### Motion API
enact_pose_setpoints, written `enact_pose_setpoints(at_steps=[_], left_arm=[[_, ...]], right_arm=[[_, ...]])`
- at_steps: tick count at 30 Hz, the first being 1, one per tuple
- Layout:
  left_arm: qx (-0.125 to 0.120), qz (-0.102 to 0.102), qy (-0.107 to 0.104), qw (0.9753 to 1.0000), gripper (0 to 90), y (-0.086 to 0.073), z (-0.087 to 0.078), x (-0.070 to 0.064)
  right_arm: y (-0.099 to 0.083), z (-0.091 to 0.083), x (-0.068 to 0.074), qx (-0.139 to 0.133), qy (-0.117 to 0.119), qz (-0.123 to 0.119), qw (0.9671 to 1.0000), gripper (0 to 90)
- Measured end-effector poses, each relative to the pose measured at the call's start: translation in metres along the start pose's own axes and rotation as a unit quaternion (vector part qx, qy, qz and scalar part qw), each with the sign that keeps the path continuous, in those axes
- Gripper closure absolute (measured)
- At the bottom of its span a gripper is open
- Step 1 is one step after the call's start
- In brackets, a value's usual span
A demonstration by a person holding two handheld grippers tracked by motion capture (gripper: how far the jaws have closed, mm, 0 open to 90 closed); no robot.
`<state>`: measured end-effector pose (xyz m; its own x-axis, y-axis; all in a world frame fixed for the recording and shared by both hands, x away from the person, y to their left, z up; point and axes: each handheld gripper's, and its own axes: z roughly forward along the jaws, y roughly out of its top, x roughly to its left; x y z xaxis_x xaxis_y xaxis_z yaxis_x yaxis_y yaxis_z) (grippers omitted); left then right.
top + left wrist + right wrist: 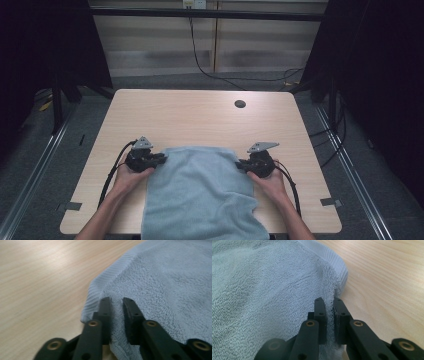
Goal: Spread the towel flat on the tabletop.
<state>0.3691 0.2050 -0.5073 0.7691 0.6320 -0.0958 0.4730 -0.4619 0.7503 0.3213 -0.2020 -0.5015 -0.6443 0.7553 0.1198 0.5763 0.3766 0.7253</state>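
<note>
Left gripper (161, 159) and right gripper (241, 164) pinch the towel's (200, 192) far corners.

I work at a light wooden table with rounded corners (200, 115), which has a small dark round cable hole (240, 104) near its far edge and patches of grey tape (330, 202) at its near corners. Beyond it a pale panelled wall (160, 45) catches dim light, crossed by a dark horizontal metal bar (210, 13), with a thin black cable (200, 62) hanging down it onto the grey carpeted floor (365, 165). Black curtains (385, 75) close in both sides, and metal floor rails (35, 175) run alongside the table.
</note>
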Motion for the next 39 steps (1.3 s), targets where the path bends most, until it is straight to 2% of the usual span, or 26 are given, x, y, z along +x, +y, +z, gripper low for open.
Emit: enact_pose_setpoints(at_steps=[3,6,8,12,14,16,19,21,26,27,28,31,35,39], left_arm=[[0.0,-0.007,-0.002,1.0,84.3,-0.001,-0.001,-0.002],[-0.003,-0.026,-0.02,0.9994,85.3,-0.001,-0.003,0.002],[-0.01,-0.039,-0.034,0.9986,85.2,-0.001,-0.007,0.004],[-0.047,-0.057,-0.052,0.9959,85.3,0.004,-0.02,0.007],[-0.069,-0.06,-0.061,0.9939,85.3,0.009,-0.03,0.007],[-0.094,-0.068,-0.071,0.9908,85.3,0.013,-0.037,0.007],[-0.095,-0.056,-0.064,0.9918,85.3,0.023,-0.044,0.006],[-0.105,-0.056,-0.068,0.9905,85.3,0.032,-0.049,0.007],[-0.133,-0.034,-0.057,0.9889,85.2,0.062,-0.063,0.011],[-0.146,-0.039,-0.058,0.9868,85.1,0.066,-0.066,0.012],[-0.15,-0.04,-0.055,0.9863,85.1,0.07,-0.068,0.013],[-0.152,-0.037,-0.044,0.9867,85.2,0.083,-0.071,0.017],[-0.163,-0.027,-0.035,0.9857,85.2,0.105,-0.08,0.023],[-0.182,-0.016,-0.026,0.9829,85.3,0.128,-0.092,0.027]], right_arm=[[0.0,-0.001,0.0,0.001,0.003,0.011,0.9999,84.0],[-0.001,-0.003,0.0,-0.003,0.003,0.011,0.9999,84.9],[0.0,-0.009,0.001,-0.01,0.01,0.021,0.9997,85.1],[0.008,-0.025,-0.001,-0.047,0.014,0.03,0.9983,85.5],[0.014,-0.033,-0.003,-0.065,0.014,0.034,0.9972,85.6],[0.019,-0.04,-0.006,-0.081,0.011,0.035,0.9961,85.6],[0.027,-0.048,-0.01,-0.098,0.012,0.039,0.9943,85.8],[0.034,-0.053,-0.014,-0.102,0.009,0.039,0.994,85.9],[0.059,-0.064,-0.02,-0.113,0.0,0.029,0.9932,85.9],[0.063,-0.067,-0.02,-0.12,-0.001,0.029,0.9923,85.9],[0.067,-0.069,-0.021,-0.125,0.0,0.029,0.9917,85.9],[0.081,-0.074,-0.022,-0.13,-0.007,0.024,0.9912,86.0],[0.1,-0.083,-0.027,-0.141,-0.014,0.017,0.9897,86.0],[0.126,-0.097,-0.035,-0.158,-0.019,0.013,0.9871,86.1]])
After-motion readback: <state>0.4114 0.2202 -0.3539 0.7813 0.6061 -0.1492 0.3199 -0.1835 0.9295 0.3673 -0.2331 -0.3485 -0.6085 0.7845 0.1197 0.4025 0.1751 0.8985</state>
